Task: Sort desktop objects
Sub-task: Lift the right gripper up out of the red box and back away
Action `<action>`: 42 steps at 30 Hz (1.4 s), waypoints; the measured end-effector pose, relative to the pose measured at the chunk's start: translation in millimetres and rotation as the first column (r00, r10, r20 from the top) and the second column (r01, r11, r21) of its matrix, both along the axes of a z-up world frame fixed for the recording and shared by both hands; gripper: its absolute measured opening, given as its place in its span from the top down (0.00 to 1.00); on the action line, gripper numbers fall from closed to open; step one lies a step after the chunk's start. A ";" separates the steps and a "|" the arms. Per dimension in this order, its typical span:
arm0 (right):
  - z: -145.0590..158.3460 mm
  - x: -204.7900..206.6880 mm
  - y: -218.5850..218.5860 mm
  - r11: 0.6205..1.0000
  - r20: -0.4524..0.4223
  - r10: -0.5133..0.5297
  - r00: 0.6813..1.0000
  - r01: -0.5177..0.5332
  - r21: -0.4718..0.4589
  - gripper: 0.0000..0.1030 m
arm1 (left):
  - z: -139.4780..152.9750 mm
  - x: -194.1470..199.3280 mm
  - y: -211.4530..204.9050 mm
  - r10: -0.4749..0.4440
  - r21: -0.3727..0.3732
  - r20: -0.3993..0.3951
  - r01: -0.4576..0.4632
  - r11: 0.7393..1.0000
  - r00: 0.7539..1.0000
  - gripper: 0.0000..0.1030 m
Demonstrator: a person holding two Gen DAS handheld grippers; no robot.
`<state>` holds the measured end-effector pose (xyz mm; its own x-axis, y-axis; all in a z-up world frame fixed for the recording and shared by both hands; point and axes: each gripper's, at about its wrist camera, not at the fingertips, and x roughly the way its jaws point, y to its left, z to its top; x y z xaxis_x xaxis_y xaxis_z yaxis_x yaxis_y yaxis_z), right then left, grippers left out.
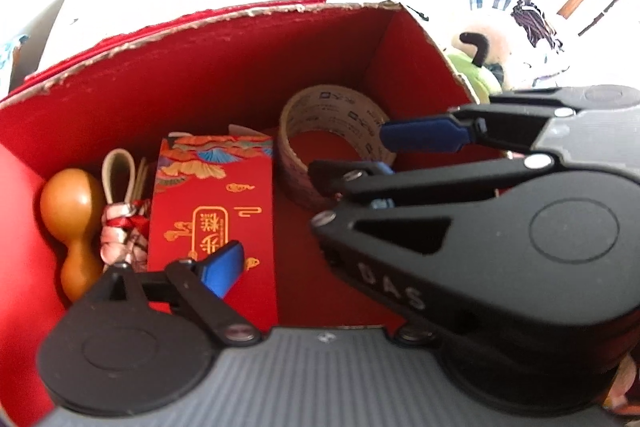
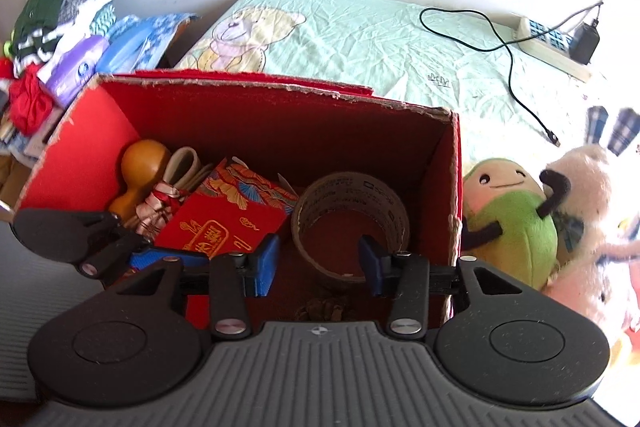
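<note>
Checking in from the remote station, reading the right wrist view from the left edge across. There's a heap of folded clothes (image 2: 60, 15) in the upper left, outside the red cardboard box (image 2: 92, 131). Inside the box, the far left corner has a wooden gourd (image 2: 140, 167), then a knotted silk tassel (image 2: 164, 203) leaning on it, then a red gift packet (image 2: 232, 219) with gold print lying flat. The left gripper (image 1: 312, 267) sits at the lower left over that packet. Its one visible finger is swung wide and nothing is in it, so I call it released. The right gripper (image 2: 320, 259) is at bottom centre and also spread wide, not gripping anything. The tape roll (image 2: 352, 211) lies flat on the box floor right of the packet, just ahead of the claw. The roll's near wall sits between the two blue pads (image 2: 266, 263), with the left pad outside the ring and the right pad over the hollow. I can't tell if either one touches it. Right of the box wall a green plush (image 2: 508, 215) leans against a white plush (image 2: 588, 211), and a power strip (image 2: 548, 47) sits on the sheet in the upper right.
</note>
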<state>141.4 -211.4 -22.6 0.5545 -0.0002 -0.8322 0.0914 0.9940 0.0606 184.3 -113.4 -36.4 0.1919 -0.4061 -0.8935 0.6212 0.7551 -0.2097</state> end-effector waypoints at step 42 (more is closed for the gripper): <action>21.2 -203.4 12.4 0.996 0.156 -0.085 0.984 0.081 0.033 0.52 | 23.2 -192.3 38.5 0.331 0.154 0.195 -0.362 0.919 0.923 0.04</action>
<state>-62.0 -199.0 -1.3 0.6772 -0.0311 -0.7351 0.1611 0.9811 0.1068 -8.1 -74.9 -13.2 0.4386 -0.1199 -0.8907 0.3272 0.9443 0.0340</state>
